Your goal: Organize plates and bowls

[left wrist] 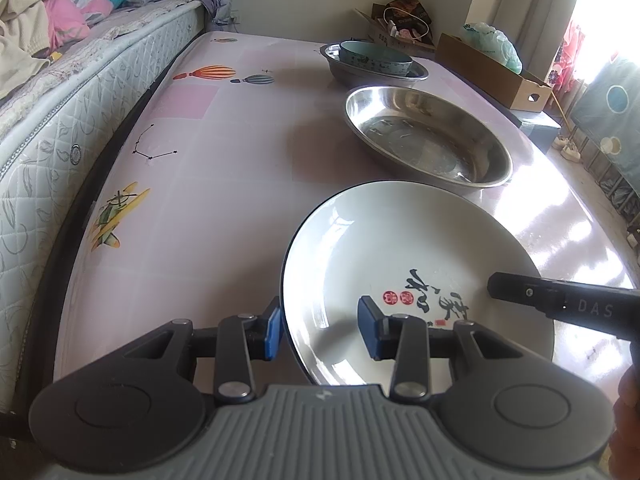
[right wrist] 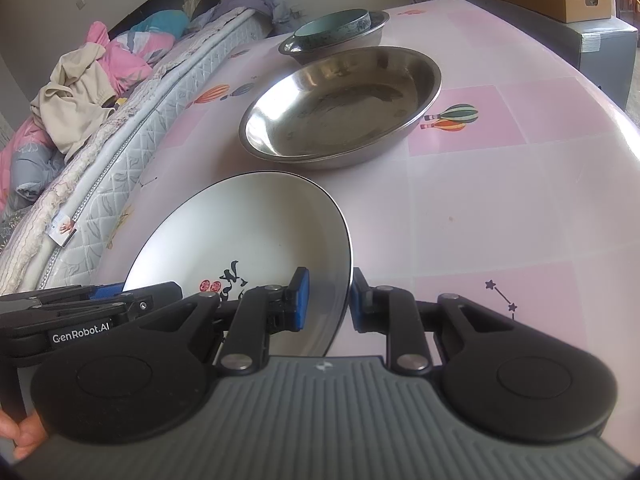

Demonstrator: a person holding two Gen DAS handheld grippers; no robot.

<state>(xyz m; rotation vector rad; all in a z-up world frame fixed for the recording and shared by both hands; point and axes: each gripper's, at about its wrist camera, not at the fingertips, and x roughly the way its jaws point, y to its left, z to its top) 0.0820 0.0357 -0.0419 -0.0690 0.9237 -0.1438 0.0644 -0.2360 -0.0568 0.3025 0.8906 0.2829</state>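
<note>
Plate rim between both grippers' parted fingers.

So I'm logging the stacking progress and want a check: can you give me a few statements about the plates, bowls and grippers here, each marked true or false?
1. The white ceramic plate with black calligraphy has its rim between the fingers of both the left gripper and the right gripper. True.
2. The large empty stainless steel dish already holds the white plate. False: it is empty.
3. The teal ceramic bowl sits inside the smaller steel basin. True.
4. The teal bowl sits directly on the pink patterned tablecloth. False: it rests in the basin.
5. The cardboard box lies nearest the grippers. False: it is at the far end.
</note>
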